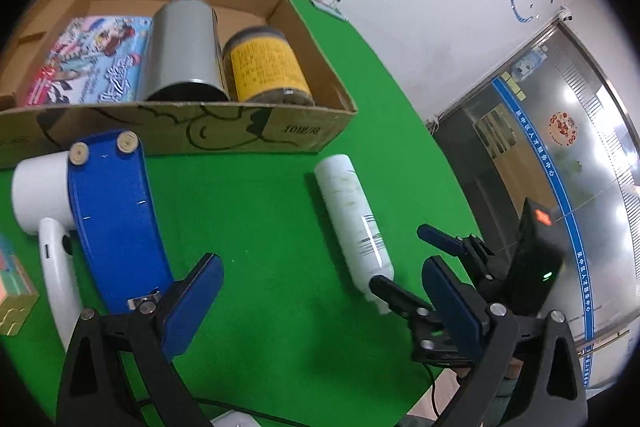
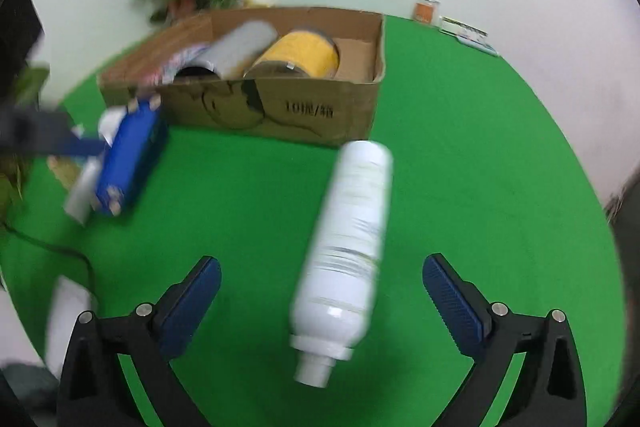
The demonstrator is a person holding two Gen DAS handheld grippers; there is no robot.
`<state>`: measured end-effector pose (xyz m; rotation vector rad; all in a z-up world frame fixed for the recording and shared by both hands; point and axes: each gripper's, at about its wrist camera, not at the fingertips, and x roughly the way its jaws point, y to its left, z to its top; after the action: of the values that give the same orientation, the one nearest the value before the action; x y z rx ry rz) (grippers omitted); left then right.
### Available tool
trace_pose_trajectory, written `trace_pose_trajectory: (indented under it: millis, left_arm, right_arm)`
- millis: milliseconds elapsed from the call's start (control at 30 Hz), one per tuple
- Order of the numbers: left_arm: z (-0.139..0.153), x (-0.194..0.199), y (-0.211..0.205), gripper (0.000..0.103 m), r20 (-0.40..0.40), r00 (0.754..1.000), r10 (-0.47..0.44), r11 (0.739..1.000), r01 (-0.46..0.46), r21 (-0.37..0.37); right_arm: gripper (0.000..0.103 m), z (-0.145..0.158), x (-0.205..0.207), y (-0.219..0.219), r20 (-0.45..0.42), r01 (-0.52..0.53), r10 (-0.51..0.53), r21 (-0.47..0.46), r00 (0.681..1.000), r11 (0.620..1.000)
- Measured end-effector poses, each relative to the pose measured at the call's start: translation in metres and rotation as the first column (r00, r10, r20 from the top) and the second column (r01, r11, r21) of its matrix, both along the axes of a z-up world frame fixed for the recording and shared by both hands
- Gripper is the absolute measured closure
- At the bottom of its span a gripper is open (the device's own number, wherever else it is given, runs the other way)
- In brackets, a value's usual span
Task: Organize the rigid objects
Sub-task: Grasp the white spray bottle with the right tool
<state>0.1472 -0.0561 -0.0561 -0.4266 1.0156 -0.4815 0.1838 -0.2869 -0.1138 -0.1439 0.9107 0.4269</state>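
On the green tabletop (image 2: 460,163), the white bottle (image 2: 348,247) lies on its side between the spread jaws of the right gripper (image 2: 320,291), untouched. The left gripper (image 1: 320,291) is likewise spread and empty. The cardboard box (image 2: 320,107) stands beyond, holding a grey cylinder (image 1: 184,47) and yellow-labelled jar (image 1: 266,67).

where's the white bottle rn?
White bottle lies on its side on the green table, in front of the cardboard box, between the open right gripper fingers, untouched.
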Motion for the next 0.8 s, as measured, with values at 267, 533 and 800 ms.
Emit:
trace_pose_trajectory:
  millis: [267,533,800]
  left_arm:
    - [-0.034,0.041,-0.024,0.006,-0.13,0.99,-0.046,0.999,0.044,-0.02]
    - [-0.059,0.05,-0.022,0.054,-0.241,0.97,0.005,0.991,0.028,0.134]
    - [-0.059,0.042,-0.016,0.06,-0.26,0.966,-0.004,0.993,0.035,0.114]
  right_arm:
    - [0.009,-0.036,0.033,0.005,-0.284,0.077,-0.001,0.254,0.959,0.964]
    - [0.031,-0.054,0.04,0.076,-0.371,0.019,0.108,0.322,0.922,0.946]
    - [0.049,-0.06,0.04,0.105,-0.383,0.007,0.12,0.316,0.916,0.949]
